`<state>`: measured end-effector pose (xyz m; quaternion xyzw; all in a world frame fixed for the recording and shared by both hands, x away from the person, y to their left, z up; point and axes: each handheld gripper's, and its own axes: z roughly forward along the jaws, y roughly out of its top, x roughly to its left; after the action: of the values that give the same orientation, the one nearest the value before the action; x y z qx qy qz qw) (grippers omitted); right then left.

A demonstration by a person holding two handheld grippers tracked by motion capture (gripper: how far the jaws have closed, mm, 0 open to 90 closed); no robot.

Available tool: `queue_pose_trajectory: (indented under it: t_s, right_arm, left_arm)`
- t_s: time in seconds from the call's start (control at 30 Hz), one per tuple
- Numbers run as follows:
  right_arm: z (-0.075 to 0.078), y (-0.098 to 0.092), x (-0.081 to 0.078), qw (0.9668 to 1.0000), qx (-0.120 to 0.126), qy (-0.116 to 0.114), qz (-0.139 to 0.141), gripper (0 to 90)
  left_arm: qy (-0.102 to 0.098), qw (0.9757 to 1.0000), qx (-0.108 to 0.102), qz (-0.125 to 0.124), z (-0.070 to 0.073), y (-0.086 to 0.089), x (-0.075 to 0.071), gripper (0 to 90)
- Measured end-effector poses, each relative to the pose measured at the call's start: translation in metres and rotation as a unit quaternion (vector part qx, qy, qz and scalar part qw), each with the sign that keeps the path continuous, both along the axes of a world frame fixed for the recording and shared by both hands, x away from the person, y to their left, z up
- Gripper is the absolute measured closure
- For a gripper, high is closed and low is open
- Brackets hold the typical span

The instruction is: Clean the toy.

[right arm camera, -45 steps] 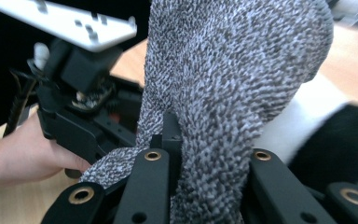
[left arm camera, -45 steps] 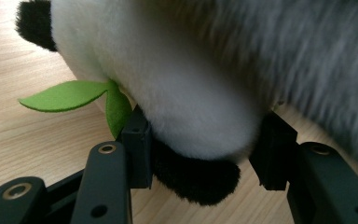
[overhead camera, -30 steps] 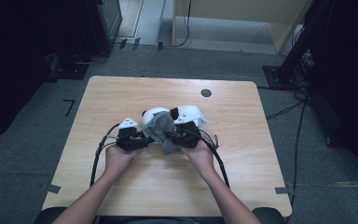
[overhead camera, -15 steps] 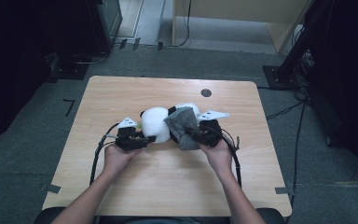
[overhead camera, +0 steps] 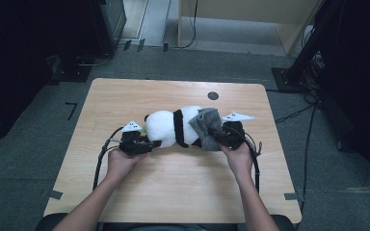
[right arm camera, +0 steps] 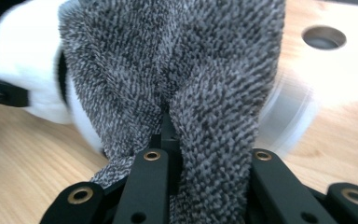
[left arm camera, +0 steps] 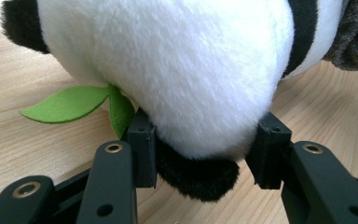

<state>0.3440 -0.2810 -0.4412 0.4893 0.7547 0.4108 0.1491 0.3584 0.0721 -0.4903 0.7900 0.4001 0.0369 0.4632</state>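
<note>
Jaws of the left gripper (overhead camera: 147, 144) clamp the panda toy (overhead camera: 173, 127) at mid-frame on the desk (overhead camera: 125, 96); right gripper (overhead camera: 217, 136) pinches the grey cloth (overhead camera: 207, 126) at the toy's right end, its long axis running left to right.

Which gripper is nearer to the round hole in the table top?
Right. The right gripper, shut on the grey cloth, sits just below the hole; the left gripper grips the panda toy farther left.
</note>
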Motion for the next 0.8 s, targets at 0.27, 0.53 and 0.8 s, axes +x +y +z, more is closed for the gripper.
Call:
queue_pose_trajectory:
  t_s: [0.27,0.53,0.8]
  right_arm:
    - [0.014,-0.008,-0.003,0.9999,0.000,-0.011,-0.012,78.3]
    - [0.047,0.023,-0.016,0.9969,0.039,-0.052,0.045,78.3]
    - [0.035,0.075,-0.009,0.9921,0.047,-0.035,0.111,78.3]
  left_arm:
    - [0.000,1.0000,-0.002,0.003,0.000,0.002,0.001,52.6]
    - [-0.006,0.9999,-0.005,0.011,0.004,0.000,-0.002,52.6]
    - [-0.015,0.9997,-0.006,0.017,0.006,-0.002,-0.005,52.6]
